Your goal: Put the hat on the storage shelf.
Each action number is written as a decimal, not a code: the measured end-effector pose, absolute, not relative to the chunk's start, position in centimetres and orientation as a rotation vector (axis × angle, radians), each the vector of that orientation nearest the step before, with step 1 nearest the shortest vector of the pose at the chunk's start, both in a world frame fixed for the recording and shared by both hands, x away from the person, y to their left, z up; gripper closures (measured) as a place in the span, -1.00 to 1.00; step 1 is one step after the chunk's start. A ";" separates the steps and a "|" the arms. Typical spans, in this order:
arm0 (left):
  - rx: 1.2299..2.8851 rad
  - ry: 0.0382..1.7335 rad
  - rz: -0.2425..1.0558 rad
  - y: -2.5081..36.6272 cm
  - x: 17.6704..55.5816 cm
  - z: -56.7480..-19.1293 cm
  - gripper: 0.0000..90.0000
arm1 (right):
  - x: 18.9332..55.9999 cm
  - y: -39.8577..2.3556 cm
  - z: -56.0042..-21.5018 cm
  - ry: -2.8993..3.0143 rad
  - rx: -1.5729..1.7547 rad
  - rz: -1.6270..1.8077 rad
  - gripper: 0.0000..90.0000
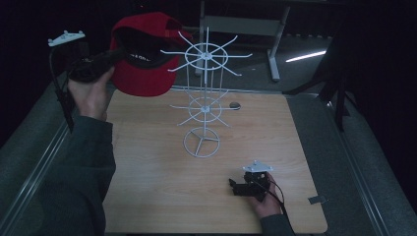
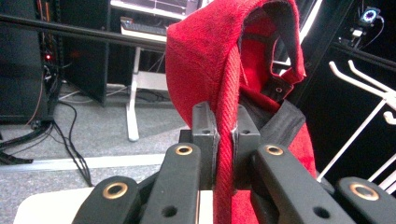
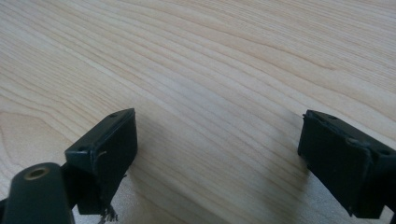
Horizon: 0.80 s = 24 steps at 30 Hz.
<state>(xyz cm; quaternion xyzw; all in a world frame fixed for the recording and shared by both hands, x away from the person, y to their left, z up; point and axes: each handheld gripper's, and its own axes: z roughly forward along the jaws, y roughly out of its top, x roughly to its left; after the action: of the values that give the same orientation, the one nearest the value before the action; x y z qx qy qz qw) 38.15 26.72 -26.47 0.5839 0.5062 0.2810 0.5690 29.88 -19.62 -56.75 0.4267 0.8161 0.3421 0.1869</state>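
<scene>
Left gripper raised, jaws clamped on the coarse-woven brim of a red cap beside the white wire spoked rack; right gripper jaws wide apart, holding nothing, low over the pale wood-grain table.

Pale wooden table top, grain running clear under the right gripper view; grey carpeted floor around it, metal rail along the left edge. Small dark round object on the far part of the table, too dim to identify, and a small grey tab near the right edge. Beyond, desk legs and a tripod; in the left gripper view, black cables trail over the floor by a white desk leg.
</scene>
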 end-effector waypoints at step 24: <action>1.321 1.167 0.658 26.8 37.9 -25.8 0.88 | 29.9 -19.6 -56.8 2.298 1.200 0.964 -0.74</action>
<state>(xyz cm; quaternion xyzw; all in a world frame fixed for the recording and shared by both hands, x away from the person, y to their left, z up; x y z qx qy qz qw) 37.86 26.80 -25.84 0.5674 0.5011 0.2827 0.5891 29.88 -19.62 -56.75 0.4263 0.8162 0.3423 0.1869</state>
